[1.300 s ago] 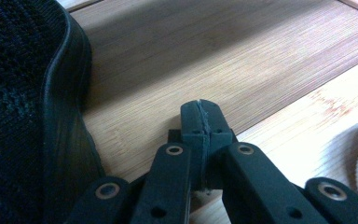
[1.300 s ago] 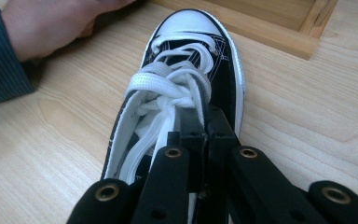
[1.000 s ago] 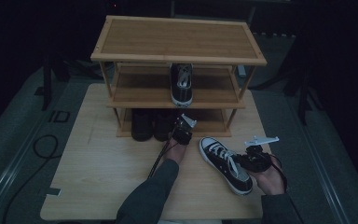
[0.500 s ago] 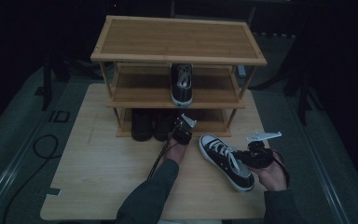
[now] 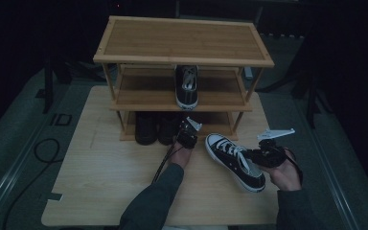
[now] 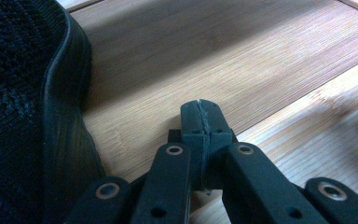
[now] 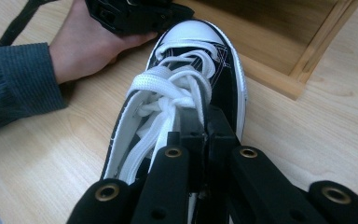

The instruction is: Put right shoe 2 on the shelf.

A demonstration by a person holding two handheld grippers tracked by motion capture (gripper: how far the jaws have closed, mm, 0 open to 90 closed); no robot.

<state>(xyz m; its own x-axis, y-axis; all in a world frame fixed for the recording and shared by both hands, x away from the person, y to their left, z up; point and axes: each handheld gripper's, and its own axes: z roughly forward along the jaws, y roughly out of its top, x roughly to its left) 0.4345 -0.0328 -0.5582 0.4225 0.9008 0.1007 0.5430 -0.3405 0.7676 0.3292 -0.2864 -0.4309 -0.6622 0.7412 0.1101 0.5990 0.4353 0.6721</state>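
A black sneaker (image 5: 235, 158) with white laces and a white toe cap lies slantwise on the wooden table (image 5: 100, 191), its toe toward the shoe rack (image 5: 182, 40). My right gripper (image 5: 255, 154) is shut on its side wall by the laces, and the jaws (image 7: 204, 126) look pressed together over the edge of the sneaker (image 7: 191, 70). My left gripper (image 5: 188, 127) rests at the front of the bottom shelf, shut with nothing in it (image 6: 201, 116). Just to its left sits a black shoe (image 6: 23, 116). A matching sneaker (image 5: 187, 88) stands on the middle shelf.
Two dark shoes (image 5: 154, 127) occupy the left part of the bottom shelf. The rack's right leg (image 7: 321, 42) stands just beyond the sneaker's toe. The person's left hand (image 7: 88, 46) and sleeve lie on the table left of the sneaker. A cable (image 5: 165, 160) trails from the left gripper.
The right gripper and the sneaker have shifted slightly toward the rack. The left gripper has stayed put at the bottom shelf.
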